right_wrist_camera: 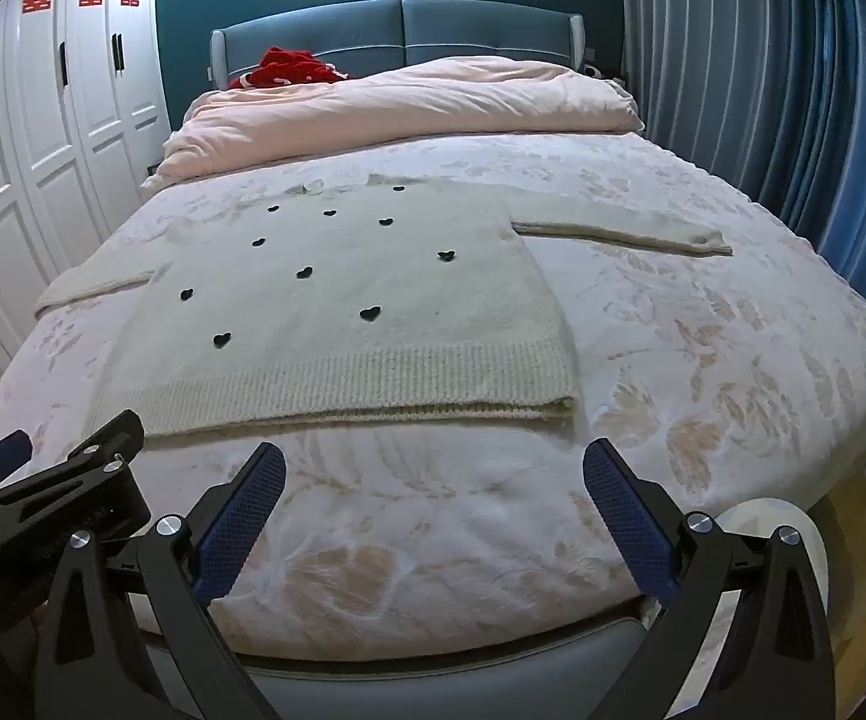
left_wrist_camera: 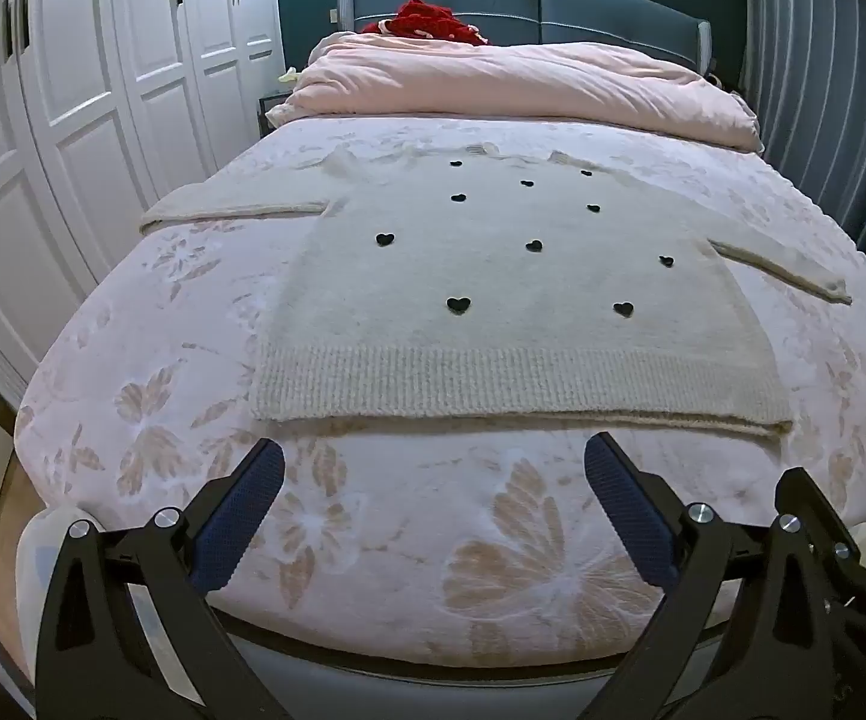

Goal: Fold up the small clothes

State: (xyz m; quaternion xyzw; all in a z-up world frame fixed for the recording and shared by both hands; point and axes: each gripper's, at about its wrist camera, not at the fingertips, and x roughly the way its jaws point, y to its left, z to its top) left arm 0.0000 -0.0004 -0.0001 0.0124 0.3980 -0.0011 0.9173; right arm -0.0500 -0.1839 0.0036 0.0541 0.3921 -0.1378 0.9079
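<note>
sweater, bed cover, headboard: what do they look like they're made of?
Sweater: soft knit, probably wool or acrylic; ribbed hem and fuzzy matte surface show it. The black hearts look sewn on or knitted in, cannot tell which.
Bed cover: plush fleece or velvet-like fabric; a slight sheen, a butterfly pattern pressed into the pile.
Headboard: smooth blue upholstery, leather or faux leather by its even sheen and piped seams.
</note>
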